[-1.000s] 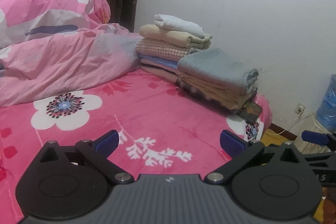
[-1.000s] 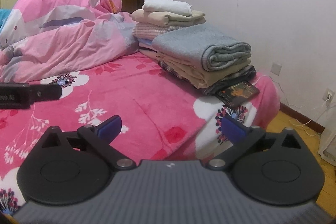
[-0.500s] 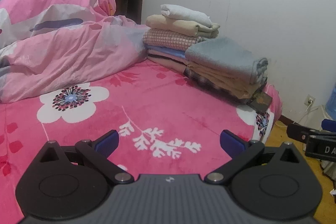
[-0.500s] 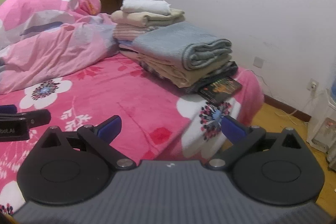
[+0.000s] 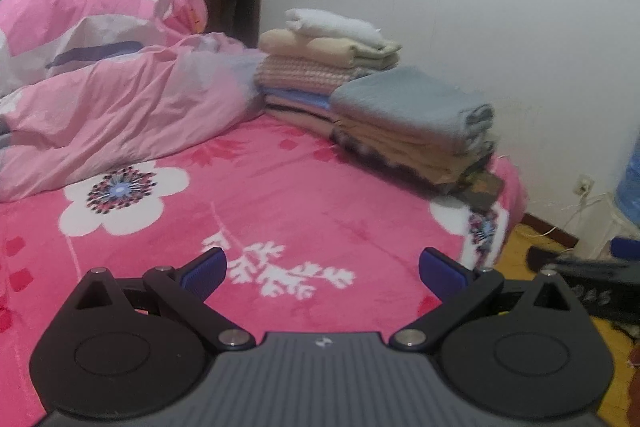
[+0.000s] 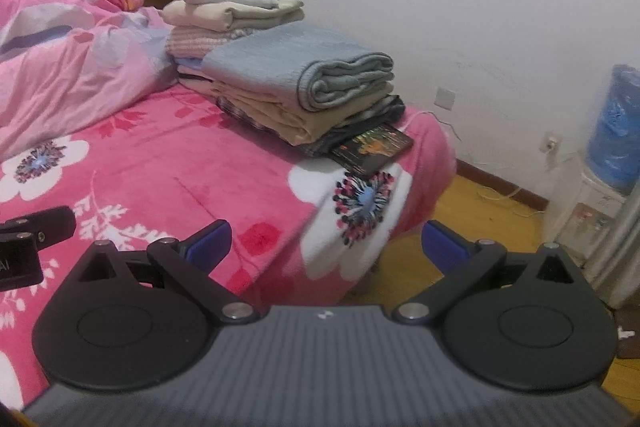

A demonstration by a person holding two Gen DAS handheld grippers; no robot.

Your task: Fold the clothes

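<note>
- The left gripper (image 5: pixel 322 269), black plastic with blue rubbery pads, hangs over the bed with its jaws spread wide and nothing between them.
- The right gripper (image 6: pixel 326 245), of the same build, hovers over the bed's corner, its jaws likewise wide apart and empty.
- The bed wears a plush, fuzzy hot-pink blanket (image 5: pixel 280 195) printed with white flowers and leafy sprigs; its surface lies mostly flat with faint creases.
- The folded clothes sit at the far side of the bed by the white wall, in two stacks that touch.
- The nearer stack is topped by a thick grey-blue knitted piece (image 6: pixel 304 71), folded into a rounded roll, over smooth beige cloth (image 6: pixel 280 115) and a dark checked layer at the bottom.
- The farther, taller stack (image 5: pixel 328 67) carries a soft white bundle on top, then cream folds, a pink waffle-textured piece and thin blue and tan layers.
- A flat, glossy dark booklet with orange print (image 6: pixel 372 149) pokes out from under the nearer stack at the bed's edge.
- A rumpled, thin pink quilt with pale patches (image 5: pixel 112 95) heaps to the left, touching the taller stack.
- A translucent blue water bottle (image 6: pixel 616 123) stands on the floor side, right.
</note>
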